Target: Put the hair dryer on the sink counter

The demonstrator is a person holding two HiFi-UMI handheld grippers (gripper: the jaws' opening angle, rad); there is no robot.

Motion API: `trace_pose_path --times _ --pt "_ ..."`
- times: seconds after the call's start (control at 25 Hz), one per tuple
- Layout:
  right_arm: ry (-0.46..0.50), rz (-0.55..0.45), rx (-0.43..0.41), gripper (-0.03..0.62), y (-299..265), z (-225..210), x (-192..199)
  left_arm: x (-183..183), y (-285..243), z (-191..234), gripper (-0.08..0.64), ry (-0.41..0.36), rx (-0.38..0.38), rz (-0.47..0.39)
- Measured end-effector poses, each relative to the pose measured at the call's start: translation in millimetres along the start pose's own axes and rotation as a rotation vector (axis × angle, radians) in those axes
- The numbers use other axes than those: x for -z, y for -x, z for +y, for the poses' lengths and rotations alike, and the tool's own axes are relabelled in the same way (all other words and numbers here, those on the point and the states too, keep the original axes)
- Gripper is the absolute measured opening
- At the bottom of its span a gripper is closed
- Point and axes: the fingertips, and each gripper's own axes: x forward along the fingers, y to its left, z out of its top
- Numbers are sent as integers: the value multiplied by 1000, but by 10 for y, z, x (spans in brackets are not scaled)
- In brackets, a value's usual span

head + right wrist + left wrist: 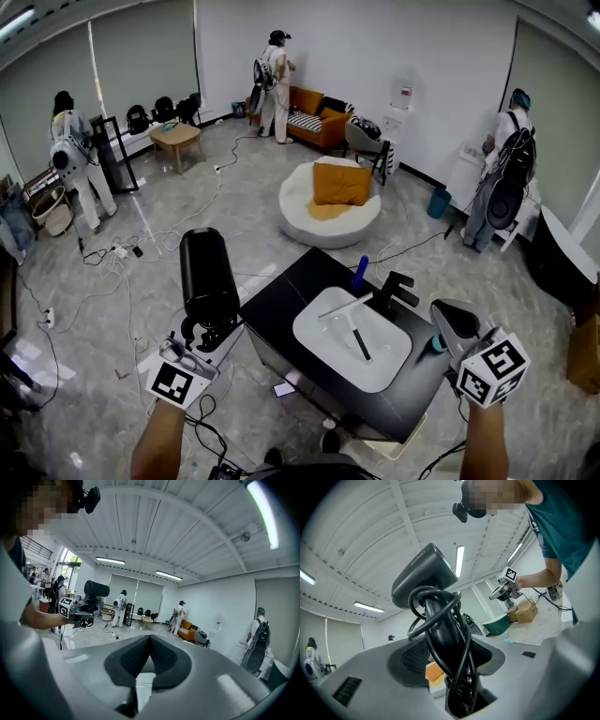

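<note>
Left of counter (pixel 274 314): open floor (pixel 253 246), only loose cables (pixel 117 251) farther left. On counter: bare strips left of basin (pixel 323 361) and along near right edge. Far side blocked by bottle (pixel 360 272) and faucet (pixel 394 289), close together. Inside basin: two thin sticks (pixel 357 339) lying across the middle.

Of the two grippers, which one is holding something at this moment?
The left gripper: its jaws clamp the handle of the black hair dryer, with the cord looped round it. The right gripper has its jaws together, nothing between them.
</note>
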Motion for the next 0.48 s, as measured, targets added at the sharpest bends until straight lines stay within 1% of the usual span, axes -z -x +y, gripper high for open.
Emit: trace_pose_path --times 0.32,0.48 --pt "10 -15 -127 11 -555 -123 33 163 -41 132 239 8 -116 47" --pt "15 -20 -193 11 -822 -112 56 235 -45 168 239 -16 -159 74"
